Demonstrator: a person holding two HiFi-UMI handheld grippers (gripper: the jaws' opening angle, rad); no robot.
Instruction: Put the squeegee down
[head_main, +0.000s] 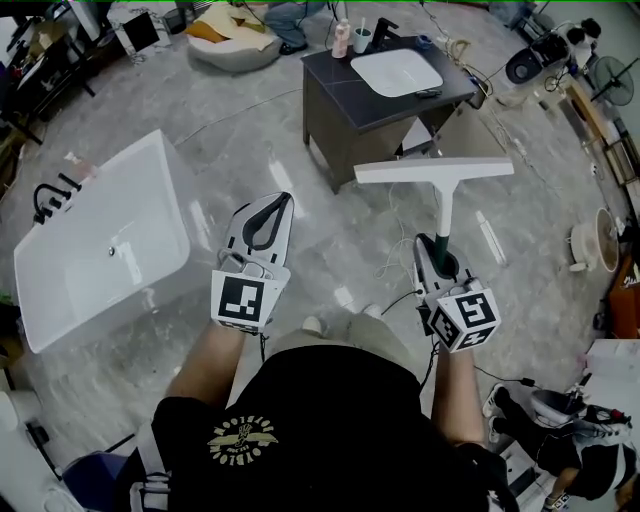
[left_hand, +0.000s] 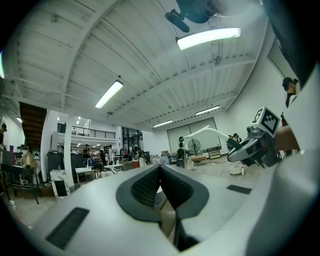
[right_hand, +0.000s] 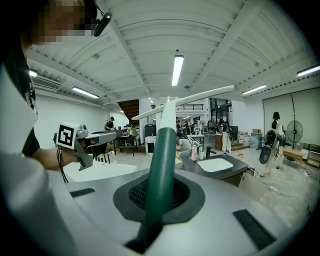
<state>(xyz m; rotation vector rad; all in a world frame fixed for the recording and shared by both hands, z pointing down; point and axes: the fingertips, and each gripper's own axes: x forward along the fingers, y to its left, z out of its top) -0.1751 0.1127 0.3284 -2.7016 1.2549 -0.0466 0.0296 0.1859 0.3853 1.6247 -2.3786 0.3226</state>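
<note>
Overhead and jaw-level.
Steeply down from the head; close along left gripper and right gripper; sharing sink counter between head and right gripper views.

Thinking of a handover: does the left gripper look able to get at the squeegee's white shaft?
Probably yes: nothing stands between the left gripper and the squeegee, whose white shaft is bare beyond the right gripper. The left jaws are shut, so they must open first.
</note>
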